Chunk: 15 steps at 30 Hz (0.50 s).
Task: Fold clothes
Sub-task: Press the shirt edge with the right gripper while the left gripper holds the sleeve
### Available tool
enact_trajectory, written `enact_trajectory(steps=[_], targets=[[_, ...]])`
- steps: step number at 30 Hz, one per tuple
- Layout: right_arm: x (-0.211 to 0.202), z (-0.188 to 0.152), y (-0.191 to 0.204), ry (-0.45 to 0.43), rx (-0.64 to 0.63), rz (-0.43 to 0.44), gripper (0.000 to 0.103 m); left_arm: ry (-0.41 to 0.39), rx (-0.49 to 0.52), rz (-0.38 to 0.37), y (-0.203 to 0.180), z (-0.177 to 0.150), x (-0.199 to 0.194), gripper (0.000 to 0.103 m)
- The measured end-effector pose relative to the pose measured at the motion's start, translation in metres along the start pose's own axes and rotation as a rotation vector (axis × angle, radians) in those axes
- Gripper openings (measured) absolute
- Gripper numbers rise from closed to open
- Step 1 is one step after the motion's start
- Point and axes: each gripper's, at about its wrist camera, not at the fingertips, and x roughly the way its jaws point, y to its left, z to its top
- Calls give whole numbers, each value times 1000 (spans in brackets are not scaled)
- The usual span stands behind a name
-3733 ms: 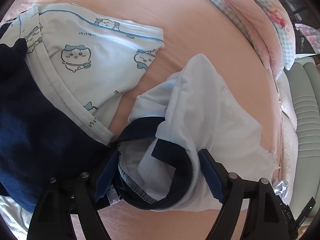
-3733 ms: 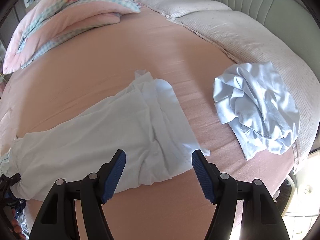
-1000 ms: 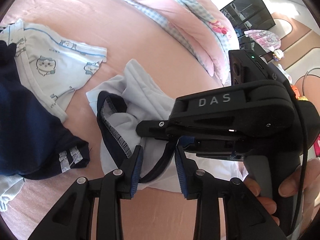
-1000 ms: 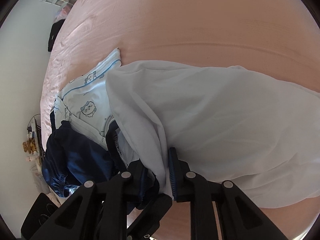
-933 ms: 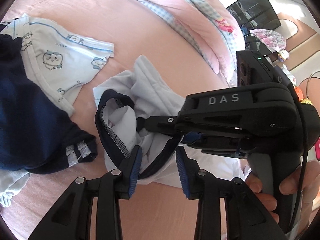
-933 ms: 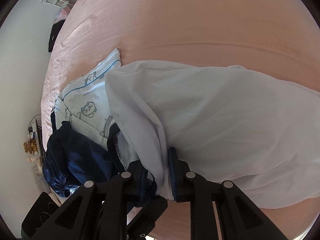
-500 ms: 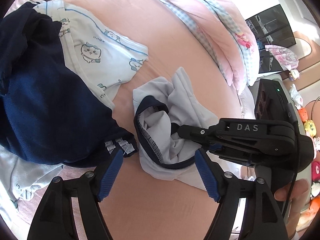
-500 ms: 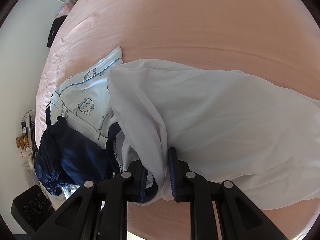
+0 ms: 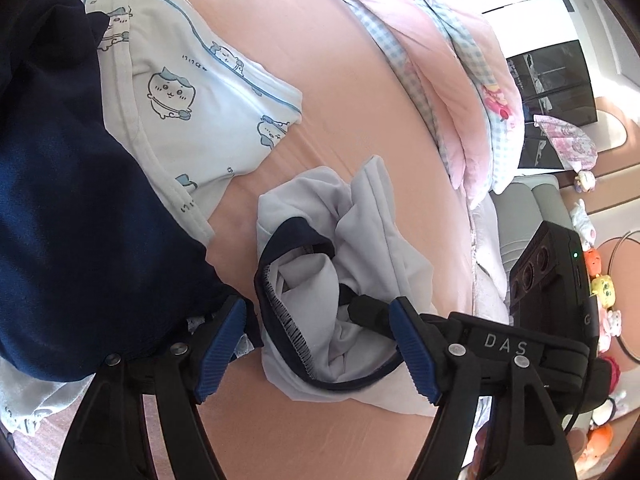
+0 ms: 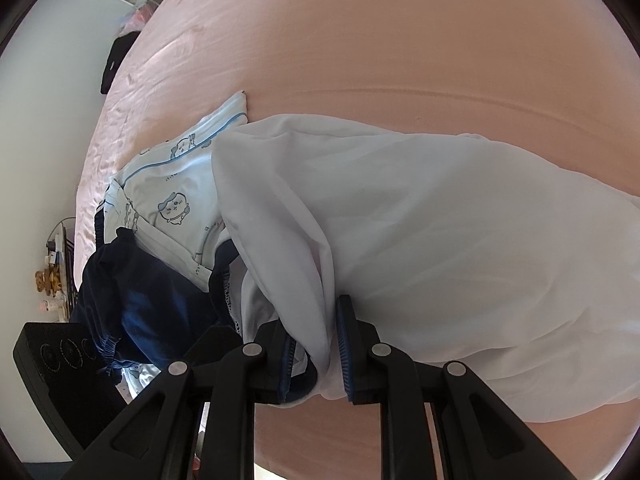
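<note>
A white shirt (image 9: 372, 216) with a navy collar (image 9: 280, 320) lies crumpled on the pink bed sheet (image 9: 340, 60). My left gripper (image 9: 318, 320) is open, its blue pads on either side of the collar and nothing between them pinched. My right gripper (image 10: 316, 320) is shut on a fold of the white shirt (image 10: 440, 240) near the collar. In the left wrist view its black body (image 9: 516, 344) reaches in from the right, fingers buried in the cloth.
A pale blue cartoon-print garment (image 9: 192, 92) and a navy garment (image 9: 72, 208) lie left of the shirt, overlapping. A pink and checked quilt (image 9: 460, 72) is stacked at the far side. Bare sheet (image 10: 400, 40) stretches beyond the shirt.
My left gripper has let go of the navy collar, opened wide and drawn back a little. The right gripper stays shut on the shirt fold.
</note>
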Motion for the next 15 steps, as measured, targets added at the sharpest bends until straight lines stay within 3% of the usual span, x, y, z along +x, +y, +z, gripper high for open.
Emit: enact_trajectory(steps=[8,15], targets=[[-3,-5,-2,-27,-24,18,17,51,-39,-25,6,14,15,73],[-5,-13,8,-70,-122,-35,18,115,-43,-24,6,18,26,68]])
